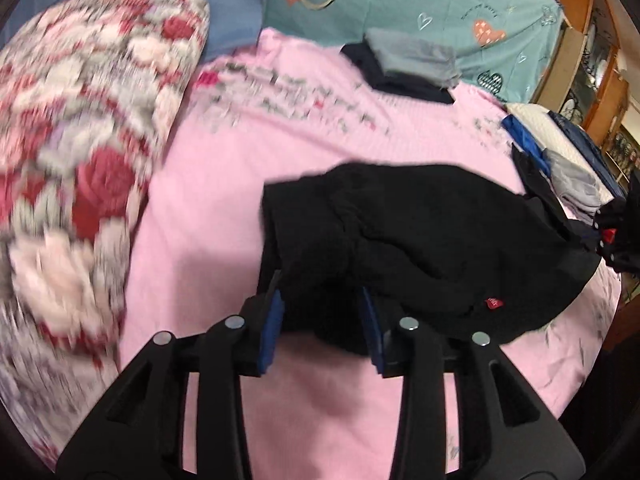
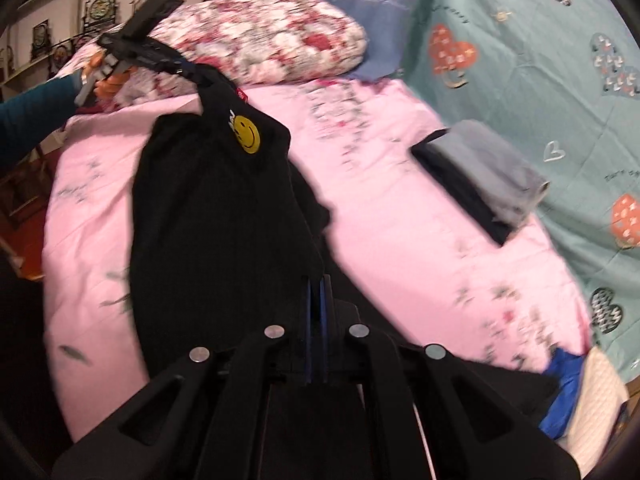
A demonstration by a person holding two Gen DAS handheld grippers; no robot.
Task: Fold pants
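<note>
Black pants (image 1: 420, 248) with a small red tag and a yellow smiley patch (image 2: 246, 135) hang between the two grippers above a pink bedsheet (image 1: 224, 184). My left gripper (image 1: 322, 300) has its blue pads spread apart with a bunch of black cloth between them; in the right wrist view it (image 2: 200, 76) holds a top corner of the pants (image 2: 208, 216). My right gripper (image 2: 318, 284) is shut on the other edge of the pants, its blue pads nearly touching.
A floral quilt roll (image 1: 80, 140) lies left. A folded grey and dark stack (image 1: 412, 64) sits at the far side of the sheet, beside a teal heart-print blanket (image 1: 440, 0). More clothes (image 1: 560, 168) lie at the right. Shelves (image 2: 60, 32) stand behind.
</note>
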